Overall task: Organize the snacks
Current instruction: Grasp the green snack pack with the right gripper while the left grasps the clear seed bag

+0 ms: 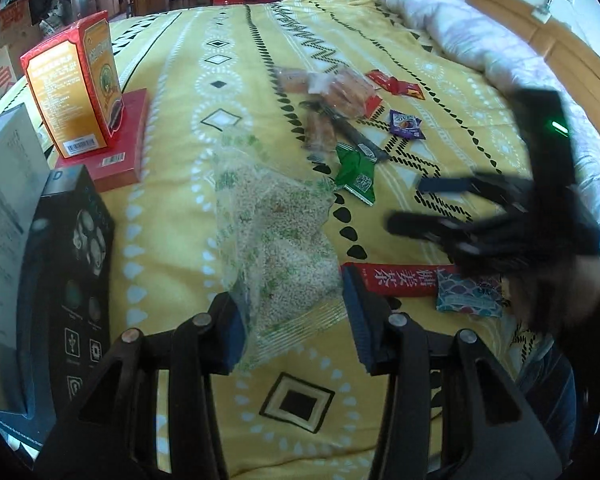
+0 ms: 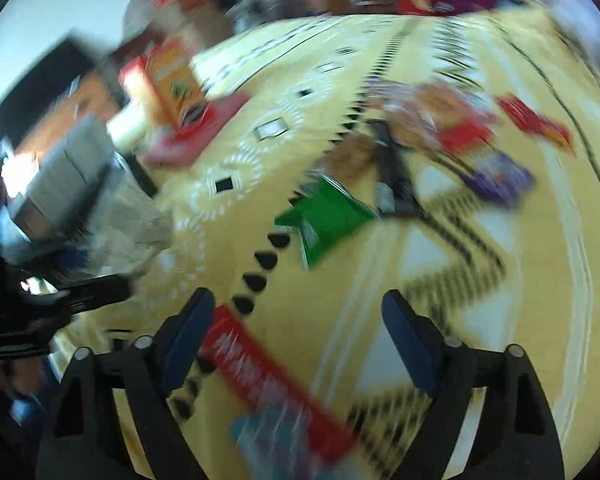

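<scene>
1. Left wrist view: we work over a yellow patterned bedspread (image 1: 204,92); our left gripper (image 1: 296,320) is clamped on the clear grain bag (image 1: 276,240), lifted clear of the loose snacks beyond it, presumably to carry it off for sorting
2. Right wrist view, blurred: our right gripper (image 2: 298,344) stands wide with nothing gripped, over the red packet (image 2: 272,376) near us of the green packet (image 2: 324,220), likely the next pick

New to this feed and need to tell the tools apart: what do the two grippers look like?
Both look alike: the left gripper and right gripper have black plastic linkage arms with silver round pivot pins and dark blue finger pads. A green light glows on the right one's black body.
</scene>
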Available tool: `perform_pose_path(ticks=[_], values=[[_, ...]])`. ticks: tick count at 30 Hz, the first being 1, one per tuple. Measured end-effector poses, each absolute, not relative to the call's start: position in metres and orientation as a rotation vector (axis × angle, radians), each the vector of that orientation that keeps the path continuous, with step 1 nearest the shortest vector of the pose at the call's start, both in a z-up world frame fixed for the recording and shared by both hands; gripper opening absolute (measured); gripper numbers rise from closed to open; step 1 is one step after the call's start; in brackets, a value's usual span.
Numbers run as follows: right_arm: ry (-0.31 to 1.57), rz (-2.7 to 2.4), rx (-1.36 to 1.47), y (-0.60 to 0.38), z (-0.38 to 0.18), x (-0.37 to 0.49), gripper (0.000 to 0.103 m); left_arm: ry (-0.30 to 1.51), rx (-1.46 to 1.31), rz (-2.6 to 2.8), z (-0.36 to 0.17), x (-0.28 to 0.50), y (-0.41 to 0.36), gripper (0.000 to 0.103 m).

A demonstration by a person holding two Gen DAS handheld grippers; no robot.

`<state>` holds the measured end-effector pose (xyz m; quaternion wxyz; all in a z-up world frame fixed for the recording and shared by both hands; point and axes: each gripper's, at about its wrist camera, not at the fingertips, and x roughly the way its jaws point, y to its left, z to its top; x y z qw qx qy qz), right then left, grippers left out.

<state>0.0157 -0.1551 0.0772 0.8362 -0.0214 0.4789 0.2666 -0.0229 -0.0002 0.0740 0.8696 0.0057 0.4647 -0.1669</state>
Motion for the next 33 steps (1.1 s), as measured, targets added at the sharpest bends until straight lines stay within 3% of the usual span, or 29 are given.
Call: perform_pose_path(ticks=[10,13,15,16,17,19,24,26,28,30,31,33], values=[[1.081,0.714,-0.348,-0.116,0.047,0.076,0.083,1.029,-0.041,-0.372,0.061,-0.024,0.002,0.045],[1.095,0.679,-0.263,-0.128,0.038,0.08,0.068,1.022,-0.045,-0.372,0.064,-0.025,0.002,0.045],[1.085,0.635,-0.19,-0.139,0.041,0.076,0.05,1.011,-0.044,-0.371,0.068,-0.027,0.002,0.045],[1.076,0.609,-0.16,-0.146,0.043,0.074,0.033,1.005,-0.043,-0.371,0.071,-0.029,0.002,0.045],[1.071,0.59,-0.122,-0.152,0.046,0.071,0.022,0.998,-0.042,-0.371,0.074,-0.03,0.002,0.045],[1.048,0.548,-0.019,-0.167,0.055,0.062,0.016,0.98,-0.039,-0.372,0.08,-0.035,0.003,0.045],[1.051,0.539,0.106,-0.181,0.063,0.042,0.018,0.983,-0.055,-0.366,0.083,-0.04,0.005,0.045],[1.056,0.511,0.115,-0.183,0.063,0.034,0.043,0.983,-0.058,-0.359,0.084,-0.043,0.006,0.045],[1.024,0.46,0.105,-0.184,0.067,0.033,0.056,0.987,-0.059,-0.356,0.083,-0.044,0.007,0.045],[0.993,0.423,0.046,-0.181,0.073,0.036,0.059,0.989,-0.059,-0.354,0.083,-0.043,0.006,0.045],[0.98,0.416,0.013,-0.178,0.076,0.039,0.067,0.988,-0.059,-0.354,0.083,-0.042,0.006,0.045],[0.957,0.411,-0.083,-0.167,0.079,0.046,0.073,0.986,-0.061,-0.35,0.083,-0.04,0.007,0.045]])
